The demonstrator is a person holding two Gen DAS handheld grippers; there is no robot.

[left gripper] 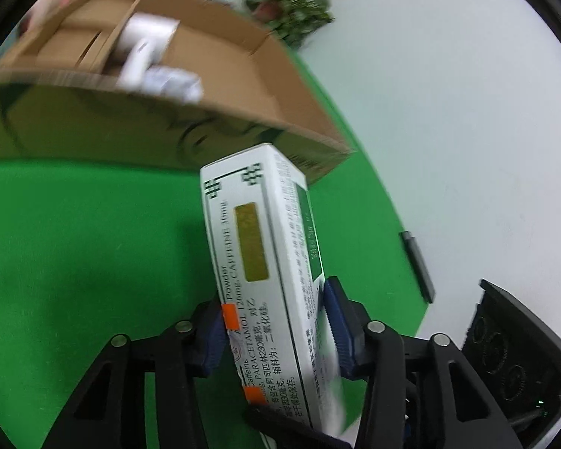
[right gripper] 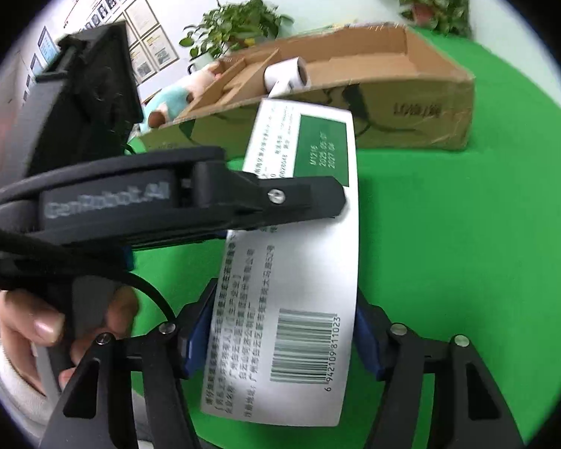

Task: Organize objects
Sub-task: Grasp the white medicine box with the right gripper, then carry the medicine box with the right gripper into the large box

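I hold a white medicine box (left gripper: pixel 265 262) with both of my tools at once. My left hand-held gripper (left gripper: pixel 276 333) pinches the box near its bottom, with a blue pad (left gripper: pixel 336 329) pressed flat on each side. My right hand-held gripper (right gripper: pixel 280 333) has the same box (right gripper: pixel 303 262) between its blue pads too, down by the barcode, and the pads look like they touch its sides. The box is up off the green table (left gripper: pixel 74 243) and leans a little. In the right view I can see my left tool (right gripper: pixel 168 198) reaching across the box from the left, with my hand (right gripper: pixel 56 321) around its handle. Behind the medicine box sits a big brown cardboard box (right gripper: pixel 411 112) on the table. Its top is open. Inside it is a roll of white paper (right gripper: pixel 286 75), next to some cardboard walls. A soft toy (right gripper: pixel 183 97) lies just past the far left end of the cardboard box. Two green plants (right gripper: pixel 235 26) stand behind it, near the wall. A dark pen-like stick (left gripper: pixel 417 265) lies on the white floor, off to the right.
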